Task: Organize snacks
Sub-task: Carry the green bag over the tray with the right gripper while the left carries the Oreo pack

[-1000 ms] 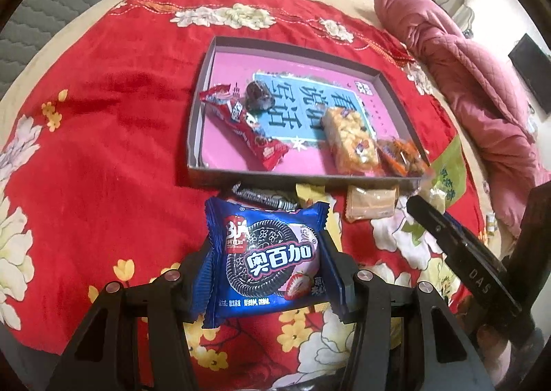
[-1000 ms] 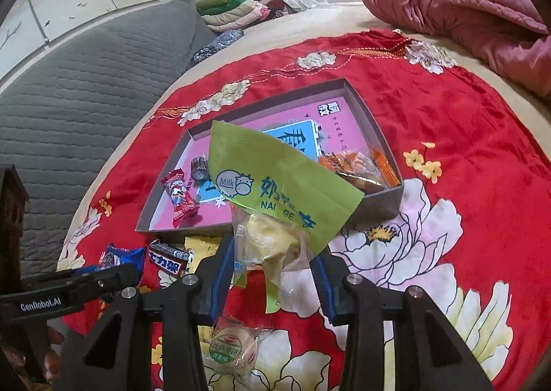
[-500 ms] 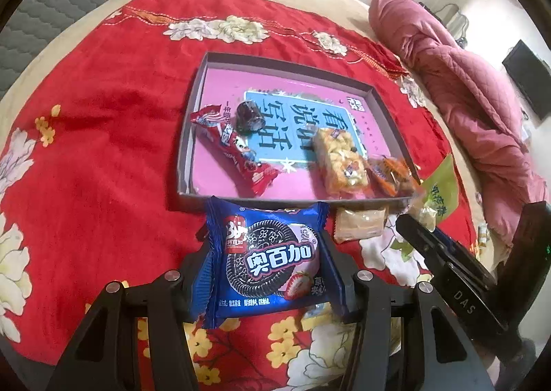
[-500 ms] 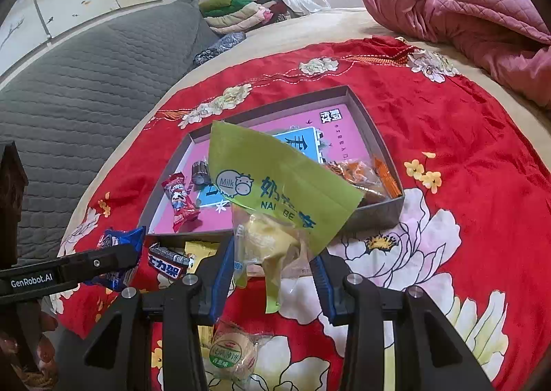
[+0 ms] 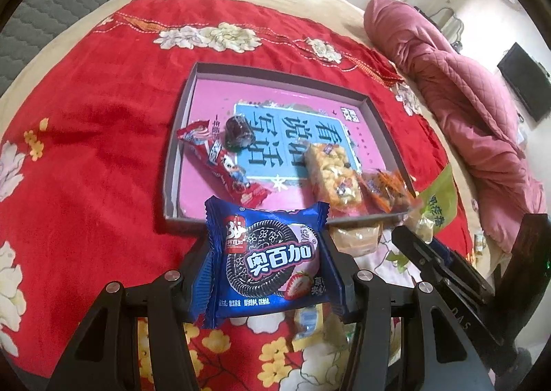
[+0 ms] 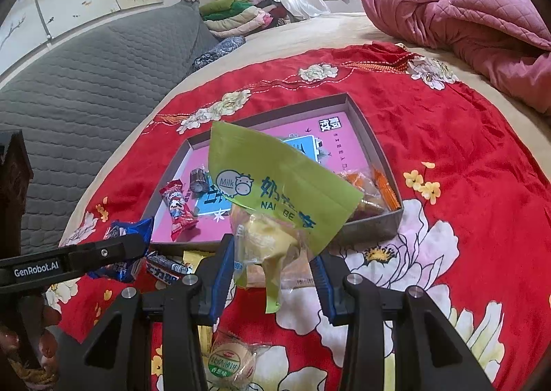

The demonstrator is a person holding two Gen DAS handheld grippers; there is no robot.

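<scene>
Just short of the grey box's [image 5: 167, 164] near wall, we held the blue cookie packet [image 5: 267, 262] in our left gripper [image 5: 268, 265], its jaws about half spread and pinching the packet by its two crimped side edges. We judged the packet light and crinkly, the film slick, the sandwich cookie inside liable to crack, so a hold on the side seals rather than across the middle seemed the safer one.

Inside the box, left to right, lay a red wrapped bar [image 5: 224, 164], a small dark sweet [image 5: 238, 132], a yellow puffed-grain bar [image 5: 332, 172] and an orange packet [image 5: 385, 186] against the right wall. Outside the near wall a pale biscuit pack [image 5: 354, 236] lay on the red floral cloth [image 5: 86, 136].

To the right of the box's near corner, we carried the green milk-snack bag [image 6: 275, 181] in our right gripper [image 6: 272, 274]. Its jaws stood partly spread around the clear lower part with the pale yellow pieces; the left pad pressed the film, while contact at the right pad was harder to see, though the bag hung clear of the cloth. We judged it light, soft and floppy, the green top sagging forward over the box, so a hold low on the filled part looked steadier than the loose flap. Below it a round wrapped cake [image 6: 229, 361] rested on the cloth.
</scene>
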